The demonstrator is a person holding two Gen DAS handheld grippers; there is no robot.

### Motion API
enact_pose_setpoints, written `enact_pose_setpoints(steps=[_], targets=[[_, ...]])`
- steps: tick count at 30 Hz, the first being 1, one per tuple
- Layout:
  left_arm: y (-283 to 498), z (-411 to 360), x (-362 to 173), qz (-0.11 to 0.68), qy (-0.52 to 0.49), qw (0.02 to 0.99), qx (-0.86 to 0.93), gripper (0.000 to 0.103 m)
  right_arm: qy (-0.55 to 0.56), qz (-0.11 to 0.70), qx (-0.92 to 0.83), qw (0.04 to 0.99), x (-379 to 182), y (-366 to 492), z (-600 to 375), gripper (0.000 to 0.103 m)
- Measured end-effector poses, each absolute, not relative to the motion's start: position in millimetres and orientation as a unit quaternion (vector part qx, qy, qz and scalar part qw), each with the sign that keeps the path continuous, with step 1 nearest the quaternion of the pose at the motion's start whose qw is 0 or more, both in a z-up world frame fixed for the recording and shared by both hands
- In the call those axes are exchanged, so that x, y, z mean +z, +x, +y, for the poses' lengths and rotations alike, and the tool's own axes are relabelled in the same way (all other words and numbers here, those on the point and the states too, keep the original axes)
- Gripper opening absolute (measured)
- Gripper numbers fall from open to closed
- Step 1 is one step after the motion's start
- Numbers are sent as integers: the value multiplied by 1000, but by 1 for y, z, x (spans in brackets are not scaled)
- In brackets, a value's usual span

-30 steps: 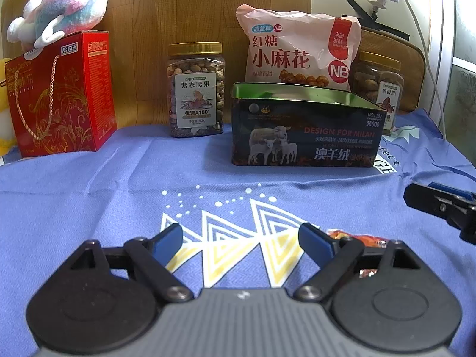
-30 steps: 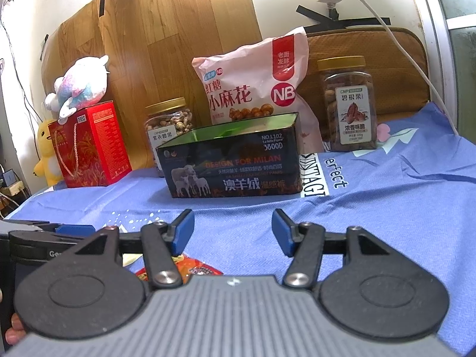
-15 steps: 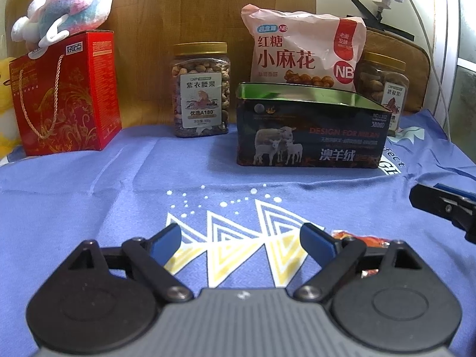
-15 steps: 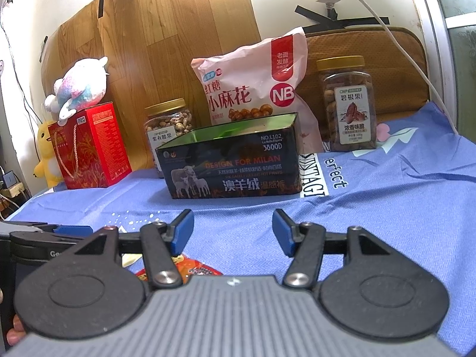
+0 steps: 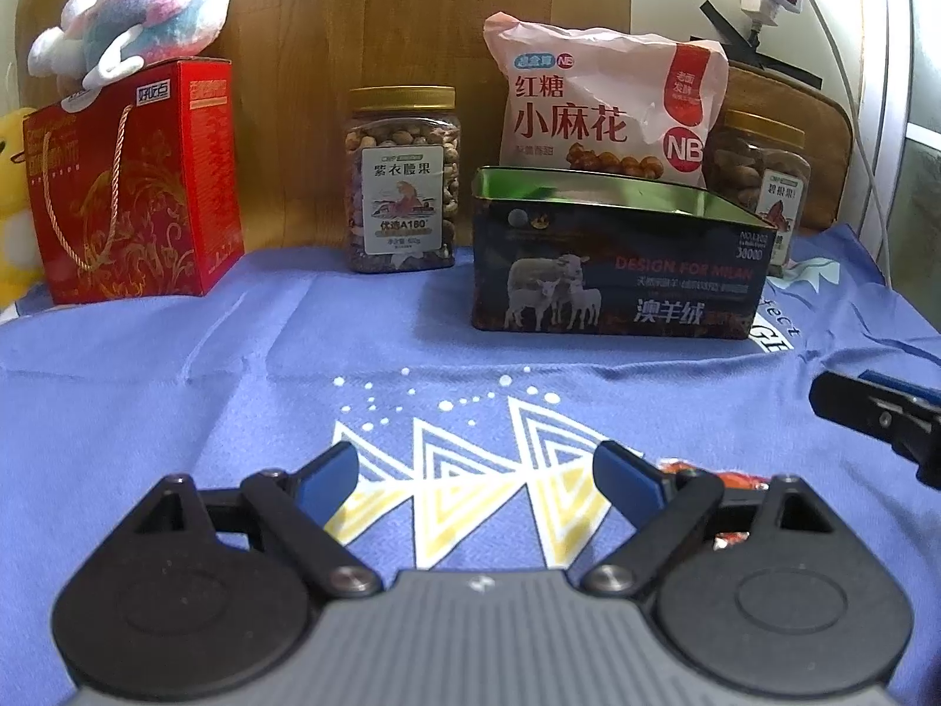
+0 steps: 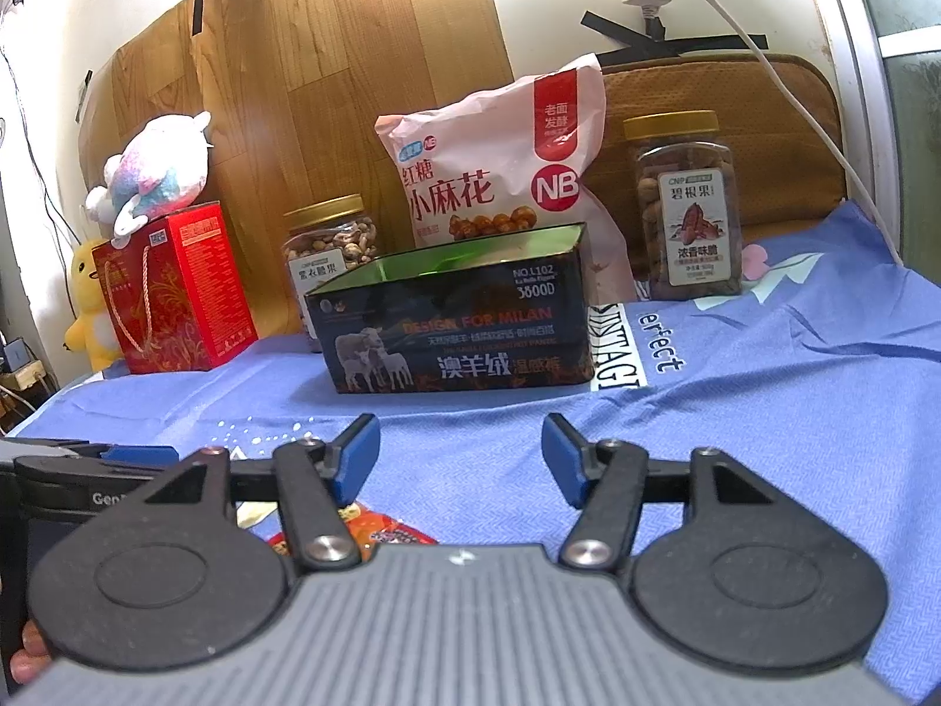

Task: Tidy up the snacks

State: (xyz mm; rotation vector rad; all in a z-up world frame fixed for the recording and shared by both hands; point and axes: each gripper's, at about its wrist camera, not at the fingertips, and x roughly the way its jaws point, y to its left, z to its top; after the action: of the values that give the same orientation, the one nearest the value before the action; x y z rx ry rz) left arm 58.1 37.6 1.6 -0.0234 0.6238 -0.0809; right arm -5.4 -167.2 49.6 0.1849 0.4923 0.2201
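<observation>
Two grippers are held low over a blue cloth point(image 5: 147, 412). The left gripper point(image 5: 475, 473) is seen with its fingers spread wide and nothing between them; the right gripper point(image 6: 460, 446) is likewise released and empty. A red snack packet point(image 6: 382, 532) is seen lying flat on the cloth between the two tools, partly hidden beneath the right gripper's left finger. An open dark tin point(image 5: 617, 259) is set farther back, well apart from the packet. Behind it a pink snack bag point(image 5: 606, 112) is propped, flanked by two gold-lidded nut jars point(image 5: 403, 182), with a red gift box point(image 5: 138, 182) at the far left
</observation>
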Motion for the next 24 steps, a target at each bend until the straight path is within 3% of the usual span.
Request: enact_pose_setpoints(steps=[12,15,17,20,22,24], targets=[[53,47,4,295,-45,952,-72,83,82,337,169,923,44,-17,-155,73],[52,46,5,294,-43,952,-73,83,58,355,200,911,43,-24,-139,85],[52,46,4,294,-44,952,-74,83,16,356,207,911,43,-27,-123,85],[50,46,5,292,-41,952,-78,83,-33,350,196,915,40,-28,-108,79],[48,44,5,290,-38,953,-82,83,-40,347,193,917,40,-26,-110,62],[49,42,4,291,-31,953,-82,83,-36,346,187,919,40,-24,-116,58]])
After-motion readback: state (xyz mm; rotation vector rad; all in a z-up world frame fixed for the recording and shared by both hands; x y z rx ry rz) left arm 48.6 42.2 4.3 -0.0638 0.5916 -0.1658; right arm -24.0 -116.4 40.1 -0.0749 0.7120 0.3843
